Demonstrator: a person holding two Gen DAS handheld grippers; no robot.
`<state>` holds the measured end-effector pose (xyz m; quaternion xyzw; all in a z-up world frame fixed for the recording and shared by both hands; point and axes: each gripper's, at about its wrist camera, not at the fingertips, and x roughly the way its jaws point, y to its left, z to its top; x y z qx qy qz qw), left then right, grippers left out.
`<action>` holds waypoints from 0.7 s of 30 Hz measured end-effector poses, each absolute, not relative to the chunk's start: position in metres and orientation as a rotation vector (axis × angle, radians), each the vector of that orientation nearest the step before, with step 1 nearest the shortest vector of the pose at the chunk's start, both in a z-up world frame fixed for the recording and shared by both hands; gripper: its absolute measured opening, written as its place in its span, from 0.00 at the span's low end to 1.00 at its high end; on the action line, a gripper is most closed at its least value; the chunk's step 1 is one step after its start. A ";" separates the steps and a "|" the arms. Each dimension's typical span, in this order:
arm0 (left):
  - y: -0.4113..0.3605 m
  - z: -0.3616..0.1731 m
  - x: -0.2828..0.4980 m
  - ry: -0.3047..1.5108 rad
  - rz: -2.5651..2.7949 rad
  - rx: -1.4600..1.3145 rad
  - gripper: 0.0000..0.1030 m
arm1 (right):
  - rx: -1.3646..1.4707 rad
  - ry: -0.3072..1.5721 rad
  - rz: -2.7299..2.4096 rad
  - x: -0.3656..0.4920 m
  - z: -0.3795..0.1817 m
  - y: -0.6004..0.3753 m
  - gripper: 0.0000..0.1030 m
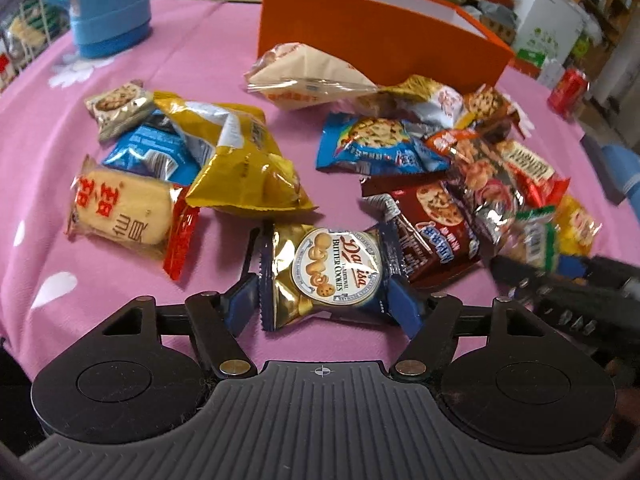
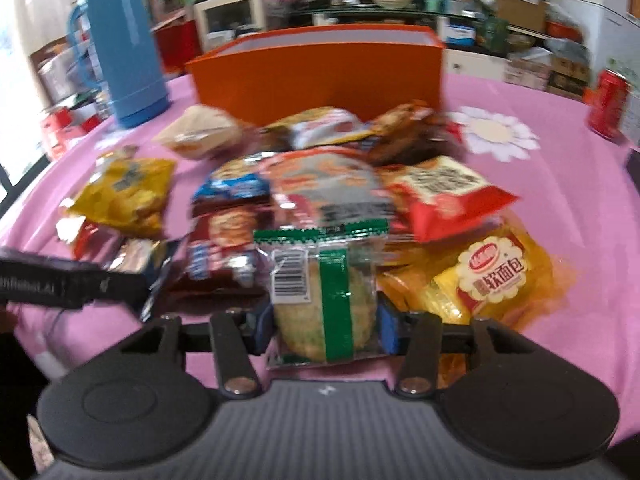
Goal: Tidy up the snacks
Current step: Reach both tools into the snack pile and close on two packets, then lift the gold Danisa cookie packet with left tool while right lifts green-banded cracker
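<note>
Left wrist view: blue flask (image 1: 108,8) far left on pink table (image 1: 200,60). Nearer, loose snacks: rice cracker (image 1: 120,210), blue packet (image 1: 154,152), yellow bag (image 1: 240,160). Centre front, left claw (image 1: 324,280) clamped on butter cookies (image 1: 334,270), blue pads pressing both pack ends. Behind, orange box (image 1: 376,40), open top, white pack (image 1: 308,76) leaning at its base. Right, snack pile (image 1: 460,168) just in front of box; red can (image 1: 568,90) far right.

Right wrist view, blurred: flask (image 2: 126,48) left, yellow bag (image 2: 128,196), box (image 2: 320,66) centre back. Right claw (image 2: 324,324) clamped on green-striped cracker (image 2: 324,300), front edge of pile. Yellow bread pack (image 2: 492,276) just right, can (image 2: 608,104) far right.
</note>
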<state>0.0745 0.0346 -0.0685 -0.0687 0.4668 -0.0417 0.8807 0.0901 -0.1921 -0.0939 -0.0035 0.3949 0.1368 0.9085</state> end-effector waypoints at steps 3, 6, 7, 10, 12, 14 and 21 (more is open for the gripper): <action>0.032 -0.067 0.070 0.970 -0.075 -0.092 0.44 | 0.026 0.820 0.277 0.091 -0.094 -0.200 0.52; 0.033 -0.062 0.065 0.953 -0.061 -0.066 0.56 | 0.035 0.821 0.291 0.089 -0.094 -0.200 0.60; 0.033 -0.060 0.065 0.944 -0.054 -0.058 0.66 | 0.038 0.821 0.296 0.089 -0.094 -0.199 0.61; 0.028 -0.060 0.070 0.928 -0.049 -0.030 0.70 | 0.032 0.816 0.309 0.088 -0.093 -0.196 0.65; 0.022 -0.065 0.077 0.941 -0.049 -0.002 0.64 | 0.023 0.815 0.316 0.087 -0.094 -0.195 0.70; 0.021 -0.071 0.081 0.951 -0.060 -0.002 0.52 | 0.014 0.818 0.320 0.086 -0.094 -0.194 0.73; 0.022 -0.073 0.080 0.961 -0.057 -0.018 0.50 | -0.028 0.816 0.320 0.087 -0.097 -0.188 0.74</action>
